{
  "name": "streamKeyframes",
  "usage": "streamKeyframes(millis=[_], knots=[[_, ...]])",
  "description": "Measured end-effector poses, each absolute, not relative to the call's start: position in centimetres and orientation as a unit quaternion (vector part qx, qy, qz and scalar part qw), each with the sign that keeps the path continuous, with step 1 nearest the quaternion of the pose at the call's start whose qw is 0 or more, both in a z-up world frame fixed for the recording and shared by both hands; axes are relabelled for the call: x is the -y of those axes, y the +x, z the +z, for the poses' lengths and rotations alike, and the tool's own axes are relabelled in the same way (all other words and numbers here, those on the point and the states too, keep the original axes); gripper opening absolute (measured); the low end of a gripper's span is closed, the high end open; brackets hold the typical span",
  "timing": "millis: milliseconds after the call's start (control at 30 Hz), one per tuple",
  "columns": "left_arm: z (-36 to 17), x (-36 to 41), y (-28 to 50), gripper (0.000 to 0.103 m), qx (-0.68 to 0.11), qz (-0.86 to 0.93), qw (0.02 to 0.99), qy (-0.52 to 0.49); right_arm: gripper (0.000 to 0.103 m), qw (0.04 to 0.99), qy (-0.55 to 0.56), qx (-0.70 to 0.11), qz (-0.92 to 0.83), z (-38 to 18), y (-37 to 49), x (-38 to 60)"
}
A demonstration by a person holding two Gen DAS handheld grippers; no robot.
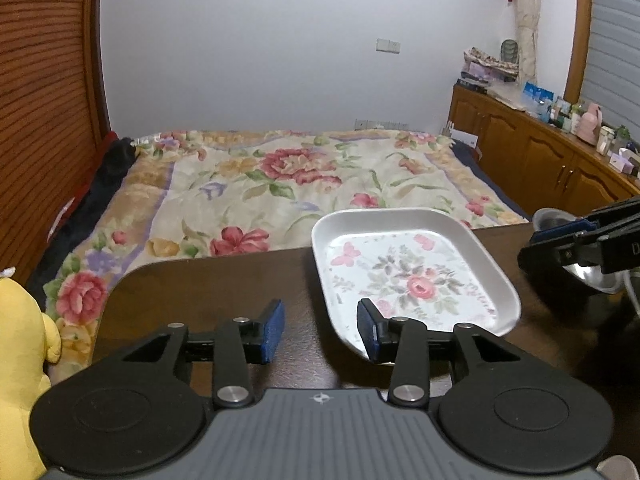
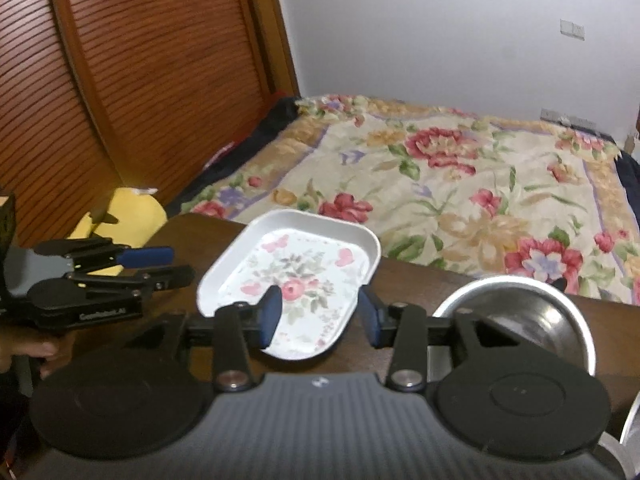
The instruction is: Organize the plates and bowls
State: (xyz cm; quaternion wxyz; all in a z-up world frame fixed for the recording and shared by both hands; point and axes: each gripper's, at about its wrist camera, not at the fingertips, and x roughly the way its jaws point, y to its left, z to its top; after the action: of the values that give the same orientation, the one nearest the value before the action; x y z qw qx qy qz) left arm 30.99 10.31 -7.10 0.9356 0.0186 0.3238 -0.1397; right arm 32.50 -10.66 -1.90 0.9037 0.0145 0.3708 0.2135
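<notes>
The floral plate (image 1: pixel 412 276), rectangular with a white rim and a rose-and-butterfly print, lies flat on the dark brown desk (image 1: pixel 224 284), near the edge that faces the bed (image 1: pixel 280 176). 1 steel bowl (image 2: pixel 516 316) stands on the same desk to the plate's right, close to it but apart.

Left hand-held gripper (image 1: pixel 322 330): jaws wide apart, holding nothing. Its right pad overlaps the plate's near left corner in the left wrist view; contact cannot be confirmed.

Right hand-held gripper (image 2: pixel 320 316): jaws wide apart, holding nothing, positioned above the plate's near end, with the bowl just beyond its right finger.

A yellow plush toy (image 1: pixel 20 360) sits off the desk's left side. A wooden cabinet (image 1: pixel 532 152) carrying assorted bottles lines the right wall.
</notes>
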Motion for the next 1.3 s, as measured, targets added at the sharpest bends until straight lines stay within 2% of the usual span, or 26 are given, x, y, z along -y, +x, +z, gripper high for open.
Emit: streamKeyframes(millis=[300, 533, 767, 1033, 1133, 1200, 1233, 1300], knots=[[-8.1, -10.7, 32.7, 0.043, -0.337, -0.144, 0.93, -0.001, 0.043, 0.891, 0.0, -0.407, 0.2, -3.9, 34.4, 10.1], [-8.2, -10.4, 33.3, 0.035, -0.341, -0.144, 0.929, 0.003, 0.042, 0.884, 0.001, -0.422, 0.202, -4.4, 35.5, 9.6], [-8.5, -10.0, 33.6, 0.026, -0.343, -0.15, 0.927, 0.003, 0.025, 0.875, 0.002, -0.44, 0.202, -5.1, 36.0, 9.4], [-8.5, -9.8, 33.6, 0.011, -0.35, -0.167, 0.922, -0.008, 0.02, 0.87, -0.009, -0.45, 0.202, -5.3, 36.5, 9.0], [-8.4, -9.8, 33.4, 0.011, -0.351, -0.169, 0.921, -0.008, 0.02, 0.869, -0.005, -0.454, 0.199, -5.3, 36.8, 9.2], [-8.4, -9.7, 33.3, 0.01, -0.352, -0.166, 0.921, -0.006, 0.017, 0.868, -0.003, -0.456, 0.196, -5.3, 36.9, 9.3], [-8.3, -9.7, 33.2, 0.01, -0.352, -0.163, 0.921, -0.005, 0.012, 0.867, -0.002, -0.456, 0.199, -5.3, 36.9, 9.3], [-8.2, -9.9, 33.2, 0.01, -0.356, -0.161, 0.92, -0.008, 0.012, 0.867, -0.003, -0.457, 0.201, -5.3, 36.8, 9.3]])
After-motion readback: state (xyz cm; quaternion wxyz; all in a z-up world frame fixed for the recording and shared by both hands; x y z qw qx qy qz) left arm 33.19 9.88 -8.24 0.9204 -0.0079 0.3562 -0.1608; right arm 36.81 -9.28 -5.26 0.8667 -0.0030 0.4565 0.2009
